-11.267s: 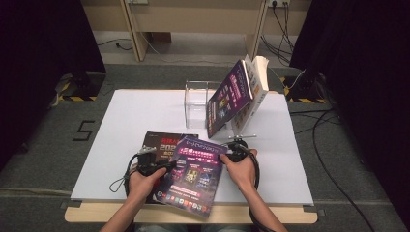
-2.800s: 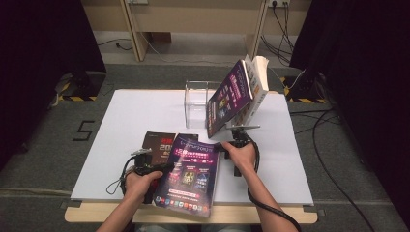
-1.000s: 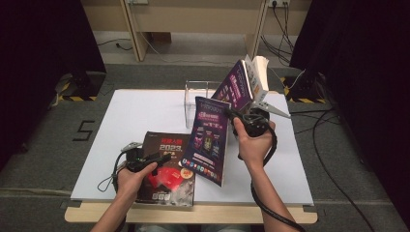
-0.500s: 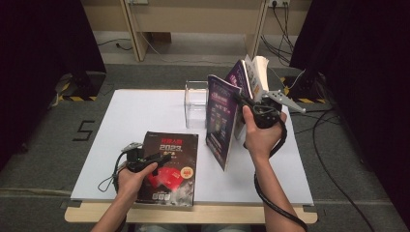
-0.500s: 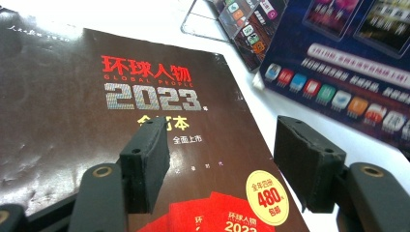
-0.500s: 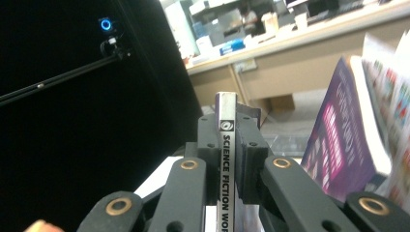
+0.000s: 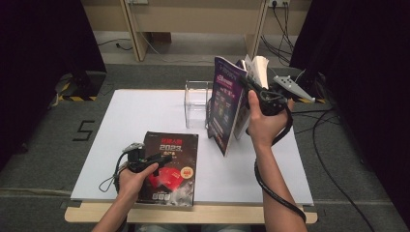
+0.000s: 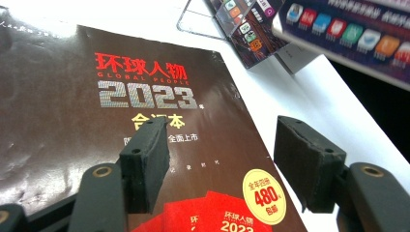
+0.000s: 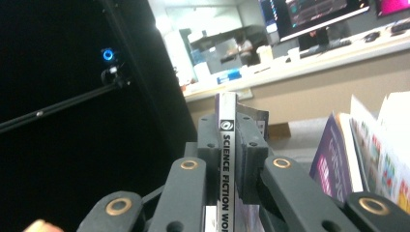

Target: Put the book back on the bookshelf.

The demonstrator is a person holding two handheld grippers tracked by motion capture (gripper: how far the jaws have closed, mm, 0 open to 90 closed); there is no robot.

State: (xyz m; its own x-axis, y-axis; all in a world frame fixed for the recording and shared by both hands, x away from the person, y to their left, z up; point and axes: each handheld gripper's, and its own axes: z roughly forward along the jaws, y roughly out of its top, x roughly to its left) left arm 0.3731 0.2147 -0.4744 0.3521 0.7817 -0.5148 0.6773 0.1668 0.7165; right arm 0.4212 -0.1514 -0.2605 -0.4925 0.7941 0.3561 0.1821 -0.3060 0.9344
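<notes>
A purple science-fiction magazine hangs upright above the table's back right, cover facing left. My right gripper is shut on its spine, raised near the leaning magazines. A dark magazine with red "2023" lettering lies flat at the front left. My left gripper rests low over its cover, jaws open with nothing between them.
A clear acrylic stand sits at the back middle of the white table. Several magazines lean in a rack right of the held one. Cables trail off the table's right side; dark curtains flank both sides.
My right gripper has lifted the purple magazine higher and carried it back toward the rack, turning it more edge-on. The left gripper and the dark magazine have stayed put.
</notes>
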